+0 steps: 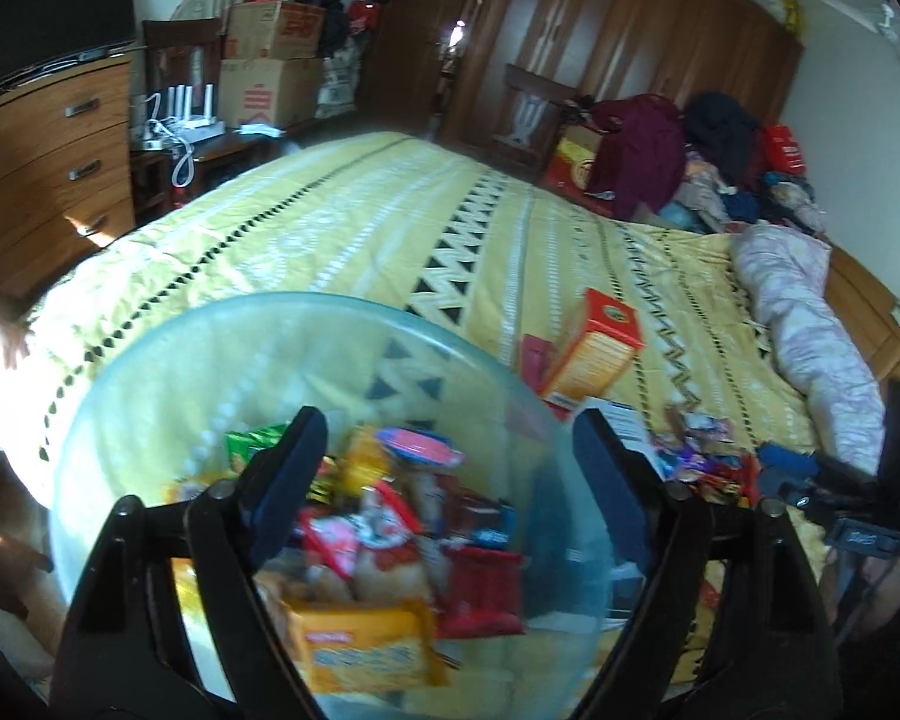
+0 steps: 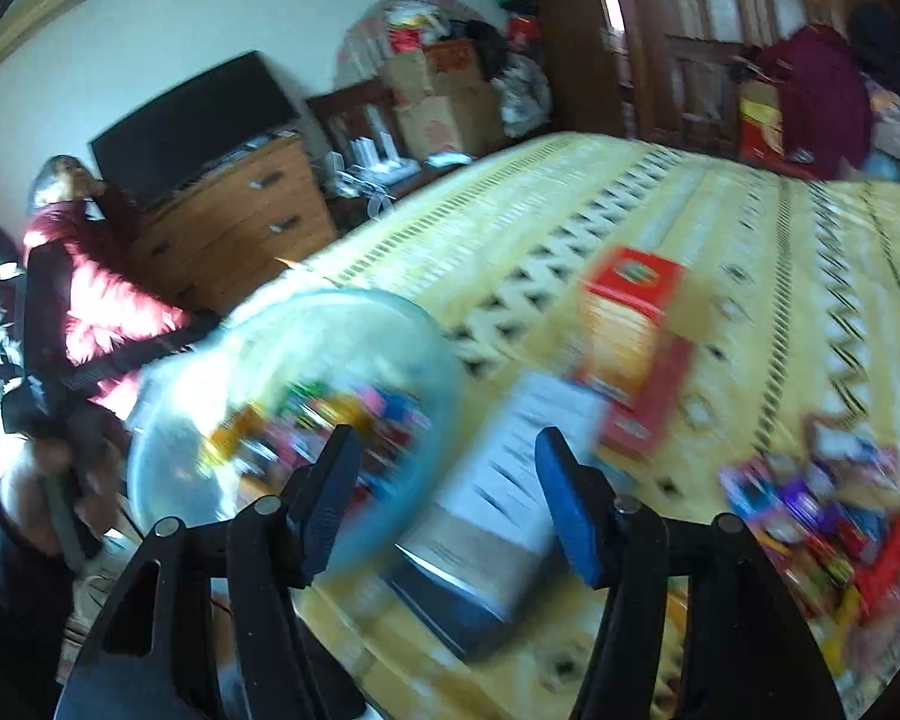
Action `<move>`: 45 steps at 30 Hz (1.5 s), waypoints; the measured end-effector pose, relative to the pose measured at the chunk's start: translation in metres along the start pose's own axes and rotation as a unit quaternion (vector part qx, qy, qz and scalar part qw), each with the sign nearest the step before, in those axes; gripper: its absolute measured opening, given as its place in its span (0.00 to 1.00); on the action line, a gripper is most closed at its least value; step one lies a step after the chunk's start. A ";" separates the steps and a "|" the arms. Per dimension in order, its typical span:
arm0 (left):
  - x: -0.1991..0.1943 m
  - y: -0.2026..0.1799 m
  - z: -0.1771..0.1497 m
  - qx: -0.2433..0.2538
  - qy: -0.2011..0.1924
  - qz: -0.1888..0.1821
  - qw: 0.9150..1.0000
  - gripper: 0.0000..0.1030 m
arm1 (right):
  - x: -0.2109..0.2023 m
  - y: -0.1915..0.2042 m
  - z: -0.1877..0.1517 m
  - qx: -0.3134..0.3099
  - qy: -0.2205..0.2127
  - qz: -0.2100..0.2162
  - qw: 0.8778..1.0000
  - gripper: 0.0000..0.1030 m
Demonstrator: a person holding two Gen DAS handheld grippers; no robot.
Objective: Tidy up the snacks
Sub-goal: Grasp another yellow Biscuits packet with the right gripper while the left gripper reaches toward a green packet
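Note:
A clear glass bowl (image 1: 150, 396) holding several snack packets (image 1: 390, 540) sits on the yellow patterned bed. My left gripper (image 1: 444, 468) is open and hovers over the bowl, its fingers framing the snacks. In the right wrist view, which is blurred, my right gripper (image 2: 444, 492) is open between the bowl (image 2: 198, 396) and a white and dark box (image 2: 498, 516). An orange and red box (image 1: 600, 348) stands just beyond; it also shows in the right wrist view (image 2: 630, 324). A pile of loose snacks (image 2: 822, 516) lies to the right, and it shows in the left wrist view (image 1: 708, 456).
The yellow bedspread (image 1: 342, 222) stretches away. A pink pillow (image 1: 810, 324) and a heap of clothes (image 1: 678, 150) lie at the far right. A wooden dresser (image 1: 48, 168) stands left. A person in a red jacket (image 2: 90, 300) sits left of the bed.

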State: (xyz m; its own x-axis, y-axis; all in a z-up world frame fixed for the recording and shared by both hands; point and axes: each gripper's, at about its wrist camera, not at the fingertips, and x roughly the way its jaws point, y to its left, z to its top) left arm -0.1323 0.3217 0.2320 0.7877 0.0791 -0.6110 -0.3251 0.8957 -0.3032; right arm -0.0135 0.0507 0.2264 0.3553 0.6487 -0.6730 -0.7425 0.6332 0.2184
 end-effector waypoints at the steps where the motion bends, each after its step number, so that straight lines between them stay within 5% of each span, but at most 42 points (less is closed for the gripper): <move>1: 0.000 -0.009 -0.004 0.001 -0.001 -0.013 1.000 0.86 | -0.007 -0.023 -0.015 0.011 0.014 -0.029 0.999 0.72; 6: 0.016 -0.054 -0.023 0.032 0.030 -0.061 0.997 0.86 | -0.035 -0.130 -0.088 0.089 0.095 -0.131 0.983 0.75; 9: 0.030 -0.070 -0.031 0.049 0.054 -0.080 0.994 0.86 | -0.038 -0.161 -0.112 0.116 0.113 -0.140 0.977 0.75; 16: 0.046 -0.085 -0.038 0.041 0.072 -0.097 0.992 0.86 | 0.028 -0.187 -0.124 0.256 0.123 -0.066 0.956 0.76; 21: 0.048 -0.091 -0.045 0.042 0.073 -0.095 0.992 0.86 | 0.091 -0.190 -0.122 0.329 0.121 -0.122 0.928 0.82; 24: 0.051 -0.098 -0.053 0.052 0.080 -0.093 0.991 0.86 | 0.106 -0.182 -0.114 0.290 0.116 -0.187 0.931 0.86; 27: 0.051 -0.102 -0.058 0.057 0.085 -0.091 0.991 0.86 | 0.121 -0.189 -0.126 0.277 0.147 -0.195 0.929 0.79; 33: 0.047 -0.128 -0.068 0.081 0.088 -0.109 0.987 0.86 | 0.085 -0.177 -0.130 0.241 0.098 -0.156 0.953 0.74; 39: 0.064 -0.205 -0.091 0.183 0.094 -0.142 0.968 0.86 | -0.015 -0.163 -0.131 0.236 -0.007 -0.117 0.965 0.74; 45: 0.140 -0.276 -0.151 0.339 0.090 -0.055 0.935 0.85 | -0.097 -0.194 -0.177 0.270 -0.047 -0.145 0.951 0.74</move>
State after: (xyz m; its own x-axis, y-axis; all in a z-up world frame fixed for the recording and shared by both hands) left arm -0.0111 0.0191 0.1200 0.6769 -0.0507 -0.7343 0.2068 0.9706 0.1236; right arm -0.0044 -0.2100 0.1239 0.5683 0.4328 -0.6998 -0.2147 0.8990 0.3816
